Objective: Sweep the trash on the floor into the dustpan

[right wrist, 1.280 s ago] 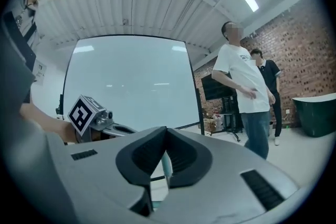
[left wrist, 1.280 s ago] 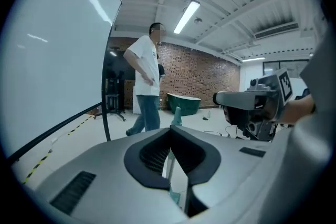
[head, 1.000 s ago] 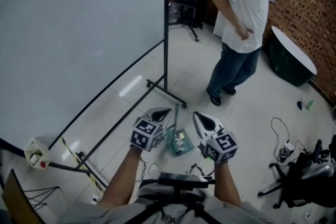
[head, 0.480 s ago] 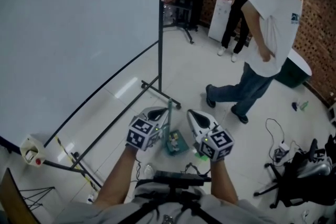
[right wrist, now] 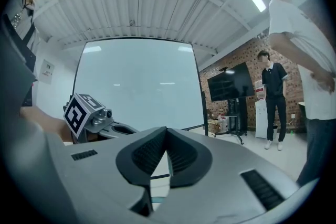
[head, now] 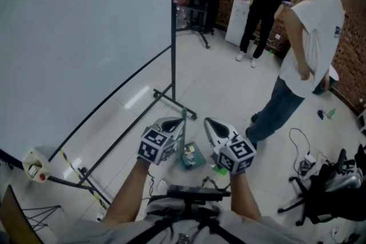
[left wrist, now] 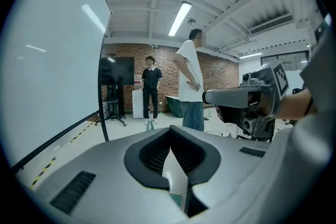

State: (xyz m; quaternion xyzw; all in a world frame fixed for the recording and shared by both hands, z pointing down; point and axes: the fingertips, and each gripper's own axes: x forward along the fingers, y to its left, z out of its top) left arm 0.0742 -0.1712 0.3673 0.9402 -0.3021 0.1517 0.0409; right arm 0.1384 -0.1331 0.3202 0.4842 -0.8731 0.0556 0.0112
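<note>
- Left of the dustpan [head: 191, 158] stands a big white screen [head: 86, 37]; its black foot bars [head: 171, 97] cross the floor [head: 229, 83] and could snag a sweep
- The left gripper [head: 175, 123] hovers just left of the dustpan's handle [head: 183, 126], fingers pressed together; I cannot tell if they touch it
- The dustpan lies on the floor between the grippers, with pale scraps in it; it looks light, stiff, thin plastic that would likely slide, so the upright handle is the place to grip
- The right gripper [head: 213, 123], right of the dustpan, is also pressed closed on nothing visible
- The glossy pale tiles probably let light trash skid
- Well right of the dustpan are a person [head: 311, 37], cables [head: 300, 146] and a chair [head: 329, 186]
</note>
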